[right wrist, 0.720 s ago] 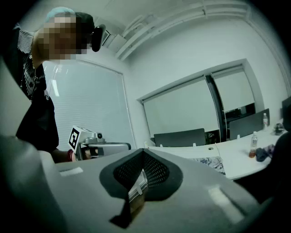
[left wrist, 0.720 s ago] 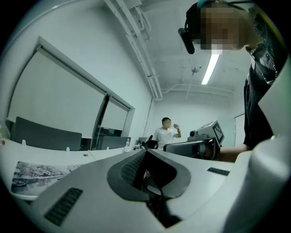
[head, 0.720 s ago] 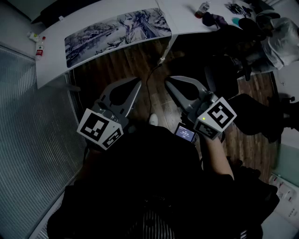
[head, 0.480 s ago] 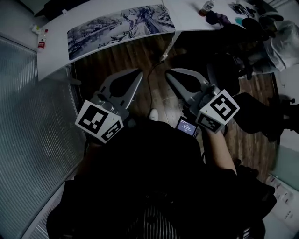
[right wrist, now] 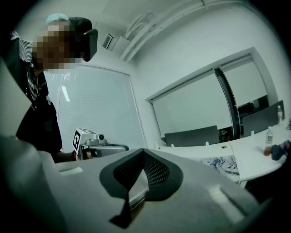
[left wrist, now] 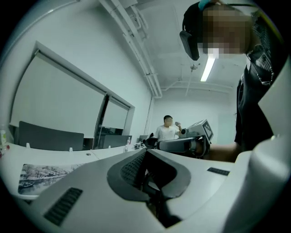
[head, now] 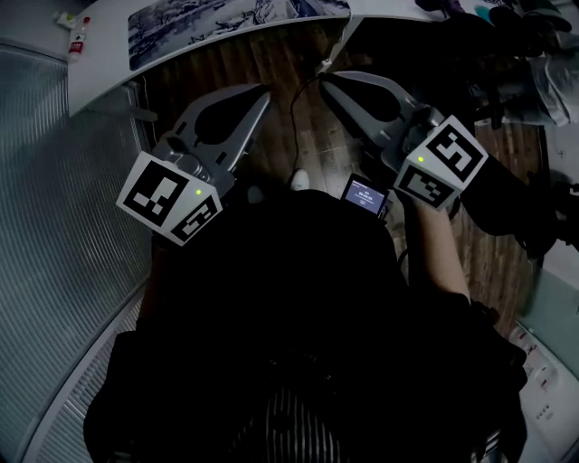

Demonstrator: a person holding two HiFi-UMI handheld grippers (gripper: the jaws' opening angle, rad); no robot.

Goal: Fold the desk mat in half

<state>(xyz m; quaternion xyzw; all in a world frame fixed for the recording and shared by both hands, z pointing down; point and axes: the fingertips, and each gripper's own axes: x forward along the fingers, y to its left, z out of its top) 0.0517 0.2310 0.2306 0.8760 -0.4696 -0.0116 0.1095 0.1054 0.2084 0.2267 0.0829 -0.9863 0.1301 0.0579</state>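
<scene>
- Grey-bodied left hand-held gripper (head: 261,89) and right hand-held gripper (head: 325,80) are held about level before the person's chest, over the wooden floor (head: 271,136).
- Both have jaws pressed together, with nothing between them.
- The printed desk mat (head: 208,20) lies flat on the white desk (head: 99,63), well apart from both.
</scene>
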